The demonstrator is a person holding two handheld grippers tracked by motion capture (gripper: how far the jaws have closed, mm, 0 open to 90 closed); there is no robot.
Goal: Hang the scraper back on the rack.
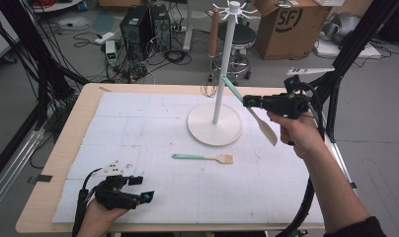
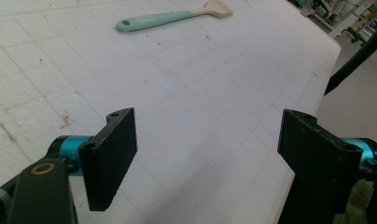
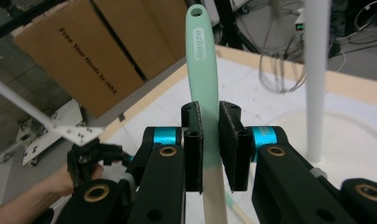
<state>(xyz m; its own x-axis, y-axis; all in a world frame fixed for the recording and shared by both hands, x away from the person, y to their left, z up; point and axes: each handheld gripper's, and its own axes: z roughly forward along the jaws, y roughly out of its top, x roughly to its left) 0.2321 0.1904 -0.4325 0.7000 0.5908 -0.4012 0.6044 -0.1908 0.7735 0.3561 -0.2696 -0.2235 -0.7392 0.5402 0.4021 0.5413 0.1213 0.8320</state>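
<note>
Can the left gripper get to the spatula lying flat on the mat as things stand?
Probably yes. The left gripper is open and holds nothing, and the left gripper view shows bare mat between its fingers and the spatula on the mat. Nothing lies between them.

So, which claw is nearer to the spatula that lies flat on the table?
Left. The left claw rests open near the table's front edge, not far from the lying spatula. The right claw is raised beside the white stand, holding another spatula.
</note>
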